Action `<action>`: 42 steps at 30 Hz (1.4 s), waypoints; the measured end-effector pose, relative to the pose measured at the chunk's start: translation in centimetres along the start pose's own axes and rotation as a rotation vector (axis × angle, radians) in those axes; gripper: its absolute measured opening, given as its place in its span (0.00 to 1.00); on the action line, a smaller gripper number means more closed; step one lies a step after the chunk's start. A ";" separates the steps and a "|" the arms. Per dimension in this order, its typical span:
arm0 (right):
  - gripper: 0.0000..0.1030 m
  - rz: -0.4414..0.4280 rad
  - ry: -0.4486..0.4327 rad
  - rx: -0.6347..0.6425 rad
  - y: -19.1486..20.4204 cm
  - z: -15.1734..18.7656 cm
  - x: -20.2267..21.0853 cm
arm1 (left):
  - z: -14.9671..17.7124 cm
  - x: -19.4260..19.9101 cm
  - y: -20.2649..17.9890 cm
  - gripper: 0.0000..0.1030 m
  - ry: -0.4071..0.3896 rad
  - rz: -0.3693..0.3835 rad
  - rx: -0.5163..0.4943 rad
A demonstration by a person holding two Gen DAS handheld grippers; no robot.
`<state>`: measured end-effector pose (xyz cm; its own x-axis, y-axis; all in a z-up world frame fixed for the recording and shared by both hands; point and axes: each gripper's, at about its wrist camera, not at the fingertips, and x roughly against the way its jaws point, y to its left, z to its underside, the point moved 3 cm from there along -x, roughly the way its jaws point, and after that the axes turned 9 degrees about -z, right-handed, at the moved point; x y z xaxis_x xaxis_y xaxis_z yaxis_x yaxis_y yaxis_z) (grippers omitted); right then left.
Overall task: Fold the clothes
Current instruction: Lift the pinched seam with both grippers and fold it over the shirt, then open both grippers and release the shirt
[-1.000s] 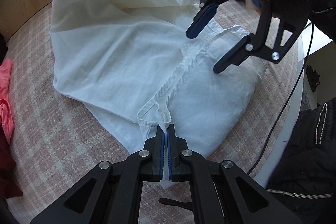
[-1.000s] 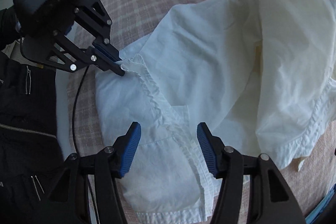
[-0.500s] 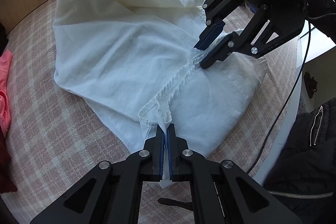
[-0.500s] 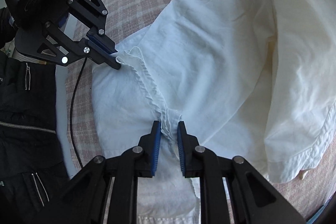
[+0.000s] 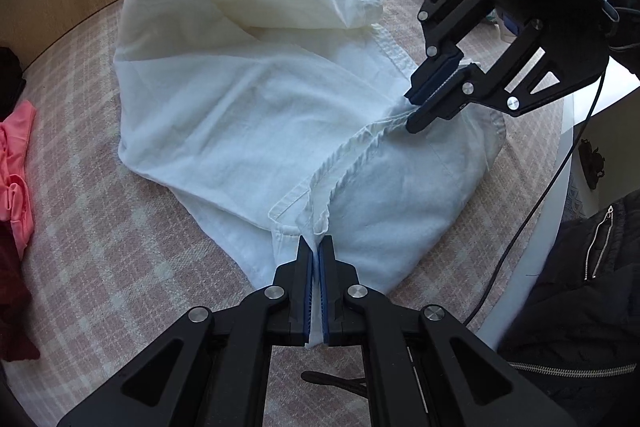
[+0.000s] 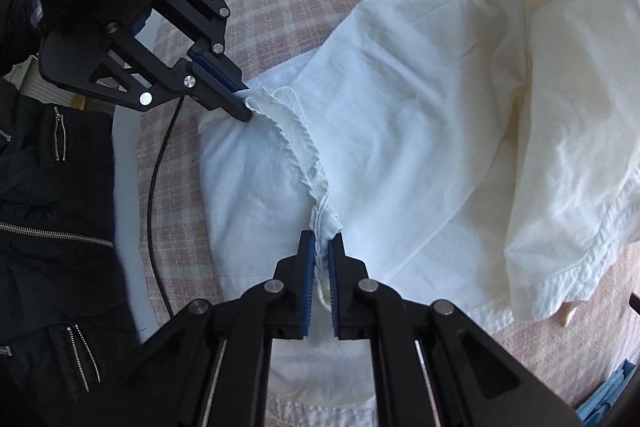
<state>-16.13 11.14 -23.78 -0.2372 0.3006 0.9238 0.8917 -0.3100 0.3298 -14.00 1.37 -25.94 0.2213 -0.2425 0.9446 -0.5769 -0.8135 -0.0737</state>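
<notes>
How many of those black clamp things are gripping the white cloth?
2. The left gripper pinches one end of the white garment's ruffled edge; the right gripper has just closed on the other end.

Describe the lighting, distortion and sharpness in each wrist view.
Left wrist view: daylight from the windows at the top, white garment evenly lit, fisheye bending the bed edge, dark corners. Right wrist view: the garment's raised fold glows yellowish, the black jacket is underexposed; both look sharp.

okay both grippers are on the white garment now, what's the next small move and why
Probably lift both together. The left gripper and right gripper, which has just been closing, each pinch the gathered edge of the white garment, and the hem between them looks nearly taut.
</notes>
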 end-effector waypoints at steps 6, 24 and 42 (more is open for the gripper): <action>0.06 0.128 -0.022 0.024 -2.1 -1.1 3.6 | -1.8 2.8 1.2 0.03 -0.082 -0.057 -0.012; 0.10 0.182 -0.019 -0.127 -13.1 -4.2 1.5 | -6.6 -4.1 7.1 0.05 -0.001 -0.098 0.005; 0.18 0.129 -0.338 -0.445 -5.2 3.6 3.7 | -5.5 -0.8 0.3 0.15 -0.073 0.029 -0.057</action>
<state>-20.28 17.17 -22.80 0.0646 0.4845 0.8724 0.6395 -0.6912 0.3365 -18.65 4.17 -24.93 0.2599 -0.3049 0.9162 -0.6273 -0.7747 -0.0798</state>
